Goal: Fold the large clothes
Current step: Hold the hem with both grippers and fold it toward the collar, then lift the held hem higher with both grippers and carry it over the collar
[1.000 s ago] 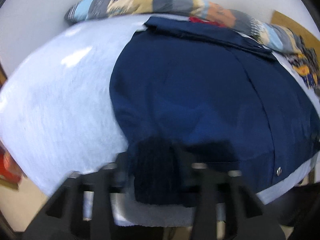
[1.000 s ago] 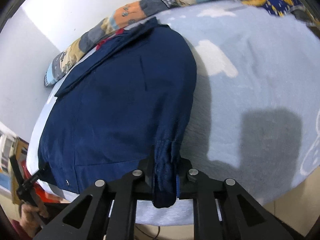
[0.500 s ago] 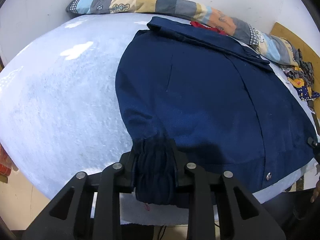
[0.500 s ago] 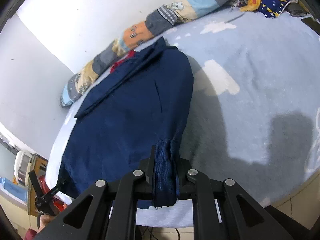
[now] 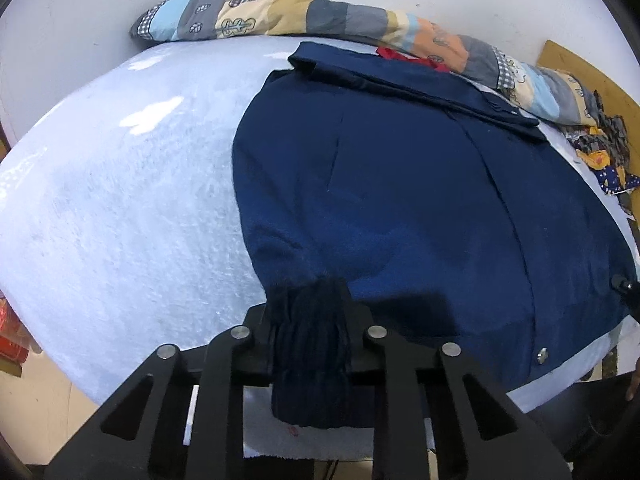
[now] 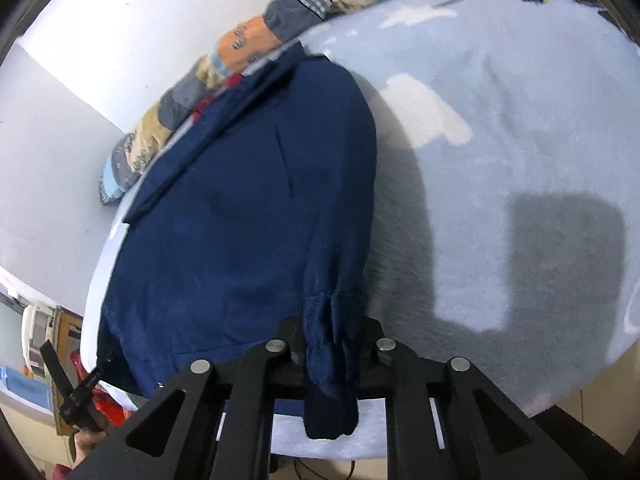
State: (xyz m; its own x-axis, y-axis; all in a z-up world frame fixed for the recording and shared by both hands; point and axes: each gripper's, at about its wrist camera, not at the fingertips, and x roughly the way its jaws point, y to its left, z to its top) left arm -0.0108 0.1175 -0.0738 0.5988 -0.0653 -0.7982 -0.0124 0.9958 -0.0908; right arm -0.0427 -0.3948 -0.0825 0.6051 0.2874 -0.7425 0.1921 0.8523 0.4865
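Note:
A large navy blue jacket (image 5: 400,184) lies spread on a light blue bed, collar toward the wall. It also shows in the right wrist view (image 6: 240,216). My left gripper (image 5: 308,332) is shut on a bunched ribbed sleeve cuff (image 5: 308,352) at the jacket's near left corner. My right gripper (image 6: 332,352) is shut on the other sleeve cuff (image 6: 332,368) at the jacket's near right edge. Both cuffs hang down between the jaws. The left gripper shows small at the lower left of the right wrist view (image 6: 76,396).
The light blue bed cover (image 5: 120,200) spreads wide on both sides (image 6: 520,140). A patchwork pillow roll (image 5: 320,20) lies along the white wall behind the collar. Patterned cloth (image 5: 600,160) lies at the far right. The bed's near edge is just below the grippers.
Both grippers have lifted a little with the cuffs held. The views have shifted slightly, and the jacket body has stayed flat on the bed.

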